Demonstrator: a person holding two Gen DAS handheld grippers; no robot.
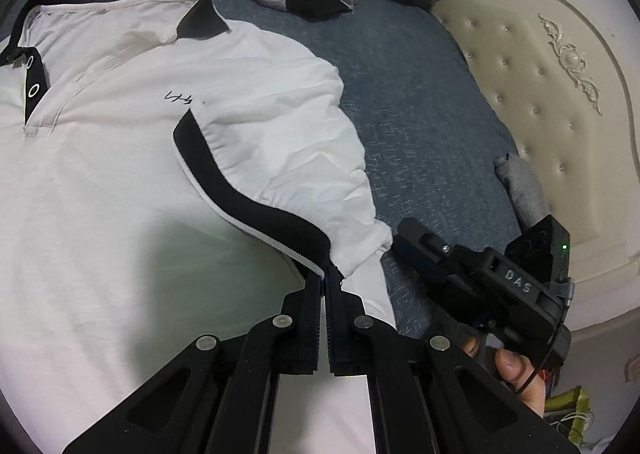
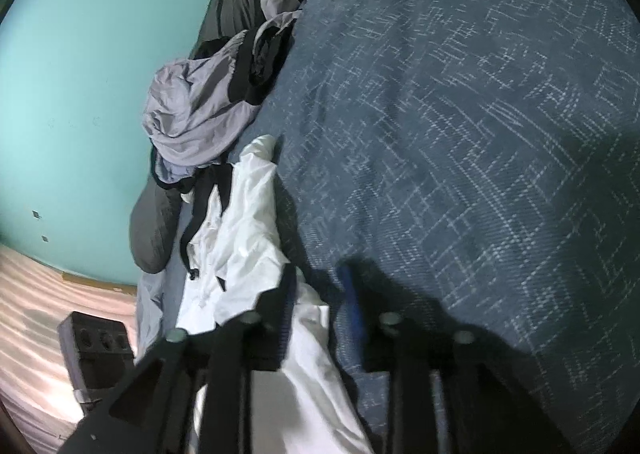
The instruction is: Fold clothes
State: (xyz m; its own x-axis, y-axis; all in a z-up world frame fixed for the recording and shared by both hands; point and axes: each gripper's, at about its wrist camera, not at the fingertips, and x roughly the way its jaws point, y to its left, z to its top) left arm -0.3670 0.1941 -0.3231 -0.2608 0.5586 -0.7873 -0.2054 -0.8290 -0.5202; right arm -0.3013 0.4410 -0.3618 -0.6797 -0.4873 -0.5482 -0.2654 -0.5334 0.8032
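Left tongs [image 1: 323, 286]: mine, black linkage arms with round silver rivets and ribbed pads; the pads are pinched together on the end of the sleeve [image 1: 280, 157], right at its black band.
Right tongs [image 2: 320, 286]: mine too, blurred in their own view; the pads stand apart, one with a blue face, and white cloth runs up between them. I cannot tell whether either pad touches it.
Right hand [image 1: 516, 374]: seen from the left camera, wrapped round the black handle, which shows a green light and the letters "DAS".
Shirt [image 1: 100, 193]: white polo, soft knit, lying flat on the bed with its front up; black collar, black placket with two white ring buttons, a small black scribble on the chest.
Sleeve: creased white cloth with a curved black band edged in a toothed white trim, drawn out toward the headboard side.
Pile [image 2: 200, 109]: crumpled grey-lilac and black garments beyond the collar, beside a dark grey pillow [image 2: 154, 230].
Bed [image 2: 460, 113]: blue cover with a woven pattern of pale crossed dashes.
Headboard [image 1: 532, 85]: cream, button-tufted, with a carved scroll ornament.
Wall [image 2: 88, 73]: plain turquoise.
Floor [image 2: 32, 314]: pale, striped with light.
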